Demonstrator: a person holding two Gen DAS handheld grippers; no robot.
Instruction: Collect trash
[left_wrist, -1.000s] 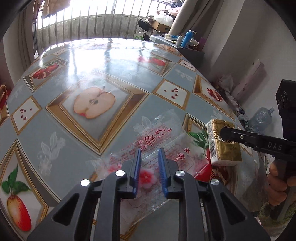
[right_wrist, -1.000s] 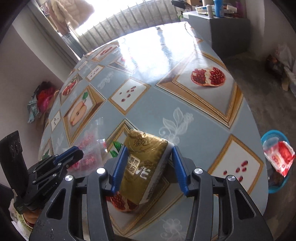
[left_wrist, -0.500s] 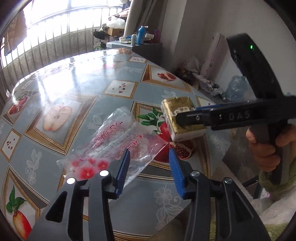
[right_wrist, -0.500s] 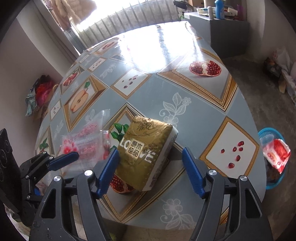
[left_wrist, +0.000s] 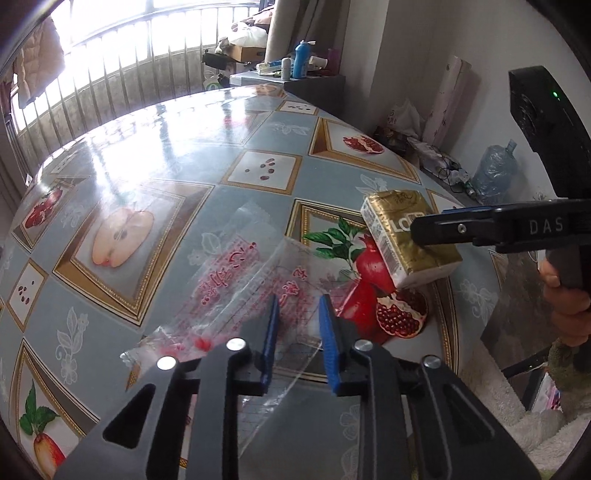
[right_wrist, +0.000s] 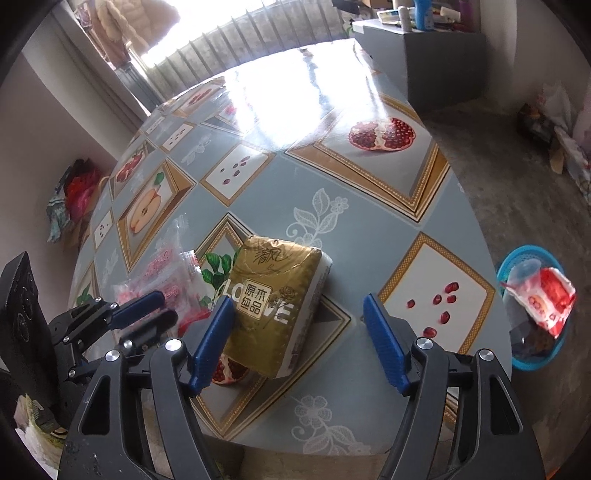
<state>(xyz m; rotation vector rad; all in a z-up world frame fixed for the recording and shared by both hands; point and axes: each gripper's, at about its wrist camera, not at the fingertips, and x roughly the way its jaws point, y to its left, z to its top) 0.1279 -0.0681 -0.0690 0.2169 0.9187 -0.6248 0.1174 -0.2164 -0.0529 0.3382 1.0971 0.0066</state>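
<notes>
The landmark here is the printed pomegranate on the table near its front edge. The gold tissue pack lies on this pomegranate and covers a part of it, with its long axis running from the front edge away toward the window. The right gripper hangs over the near end of the pack, wide open; its left finger is just beside the left side of the pack, while the right finger stands well apart from the other side, so nothing is pressed. The clear plastic wrapper with red print lies flat to the left of the pomegranate, touching its edge, and stretches obliquely toward the apple picture. The left gripper is over the near part of this wrapper and its jaws are closing, with the film between them; I judge the pads do not yet pinch it. So each hand is nearer to its own piece. The blue basket with trash stands on the floor, well to the right of the pomegranate, beyond the table edge, which is probably where both pieces must go.
</notes>
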